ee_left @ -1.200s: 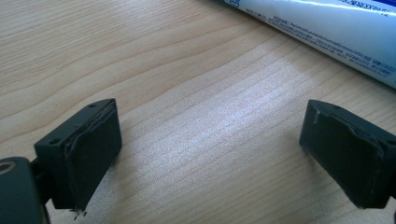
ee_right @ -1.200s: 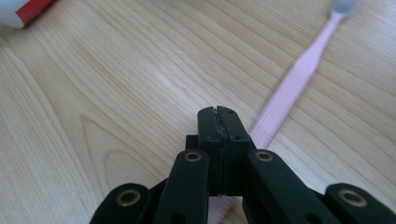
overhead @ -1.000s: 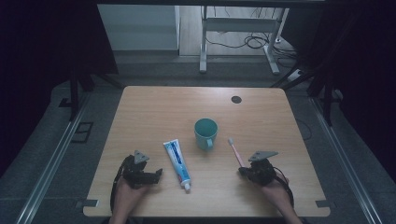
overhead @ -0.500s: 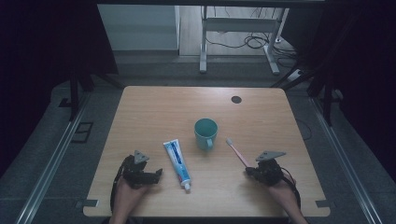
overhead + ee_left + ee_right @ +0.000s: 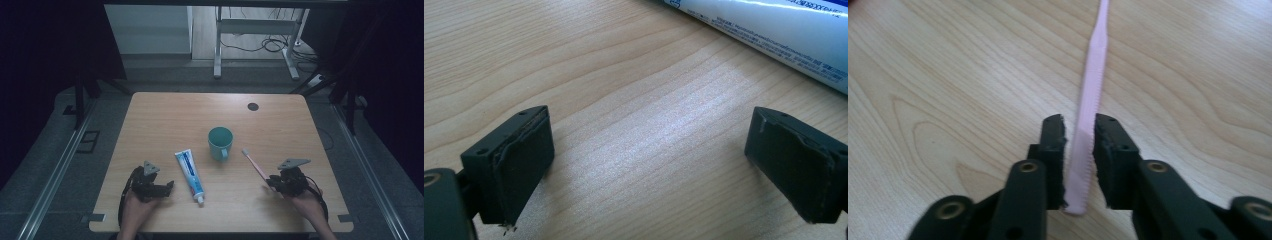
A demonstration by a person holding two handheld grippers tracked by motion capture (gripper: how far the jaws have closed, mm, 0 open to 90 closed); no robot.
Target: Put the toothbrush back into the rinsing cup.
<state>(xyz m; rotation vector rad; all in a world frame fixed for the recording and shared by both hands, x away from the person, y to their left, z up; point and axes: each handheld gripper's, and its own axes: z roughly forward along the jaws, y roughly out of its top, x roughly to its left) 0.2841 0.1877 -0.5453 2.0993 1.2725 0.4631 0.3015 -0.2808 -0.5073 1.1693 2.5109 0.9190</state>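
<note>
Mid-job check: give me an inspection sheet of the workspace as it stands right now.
Surface: wooden table, with a round dark grommet near the far edge.
Job's things: teal cup upright at the middle; toothpaste tube lying flat, cap toward the person; pink toothbrush with its bristle end toward the cup.
Clutter: nothing seen.
Grippers: left gripper wide open over bare wood beside the tube; right gripper closed on the toothbrush handle's end.
Cables: dark cable trailing from the left gripper; loose cables on the floor beyond the table.
Surroundings: dim room, grey floor, a metal stand behind the table.
</note>
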